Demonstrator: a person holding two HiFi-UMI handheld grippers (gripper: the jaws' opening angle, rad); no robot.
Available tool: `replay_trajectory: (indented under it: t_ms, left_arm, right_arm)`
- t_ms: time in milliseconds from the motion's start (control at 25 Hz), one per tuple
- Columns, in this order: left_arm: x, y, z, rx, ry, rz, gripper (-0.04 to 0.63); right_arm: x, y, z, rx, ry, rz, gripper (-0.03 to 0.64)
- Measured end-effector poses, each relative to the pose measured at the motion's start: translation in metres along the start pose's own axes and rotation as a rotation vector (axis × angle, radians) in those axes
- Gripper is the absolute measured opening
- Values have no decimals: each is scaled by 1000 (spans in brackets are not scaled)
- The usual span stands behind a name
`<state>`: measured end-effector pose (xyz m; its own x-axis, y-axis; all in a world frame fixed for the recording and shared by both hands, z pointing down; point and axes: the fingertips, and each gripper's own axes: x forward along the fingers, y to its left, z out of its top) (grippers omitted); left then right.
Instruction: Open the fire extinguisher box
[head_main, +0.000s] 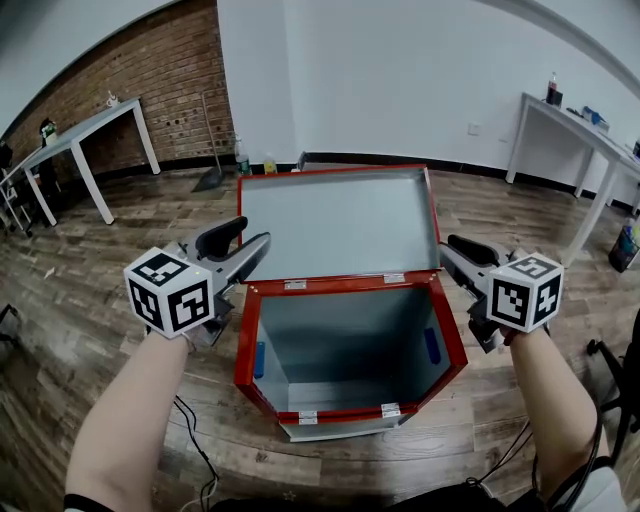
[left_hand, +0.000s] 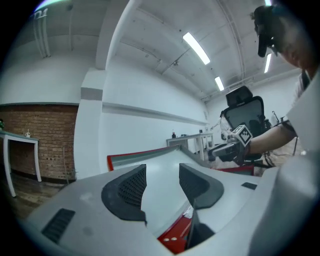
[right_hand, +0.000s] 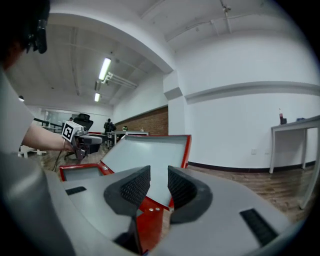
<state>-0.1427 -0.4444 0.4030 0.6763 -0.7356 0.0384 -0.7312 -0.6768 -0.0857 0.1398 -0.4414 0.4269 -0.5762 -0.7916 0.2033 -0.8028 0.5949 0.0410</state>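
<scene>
Head view: the box (head_main: 340, 330) stands on the floor between my hands, and its lid (head_main: 340, 225) leans back, so I judge the opening is done. My left gripper (head_main: 248, 243) and right gripper (head_main: 455, 252) hang beside the hinge corners. A cable (head_main: 192, 440) lies by my left arm.

Left gripper view: my fingers (left_hand: 125, 187) are wide and empty.

Right gripper view: my fingers (right_hand: 131, 189) are narrower and hold nothing.

Next I should only draw clear; nothing blocks.

The fire extinguisher box (head_main: 447, 335) looks like smooth painted metal, red-edged and matt grey inside, on a wood-plank floor (head_main: 90, 262).
</scene>
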Motion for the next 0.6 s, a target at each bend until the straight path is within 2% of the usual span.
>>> replay_trajectory:
  t_ms: [120, 280, 360, 480, 520, 600]
  left_arm:
    - [-16, -49, 25, 12, -57, -82, 206]
    - [-41, -120, 49, 71, -114, -170, 206]
    - [-54, -152, 51, 121, -118, -223, 178]
    - [-73, -189, 49, 202, -109, -277, 98]
    - [-80, -199, 48, 209, -112, -286, 83]
    - [-93, -211, 43, 175, -114, -266, 78]
  right_arm:
    - [-23, 33, 17, -69, -57, 39, 112]
    - [-62, 80, 32, -109, -121, 52, 111]
    - [-80, 106, 36, -78, -139, 75, 112]
    - [-95, 140, 32, 28, -136, 129, 111]
    - [-99, 148, 27, 66, -128, 138, 110]
    - [-107, 159, 16, 133, -115, 143, 110]
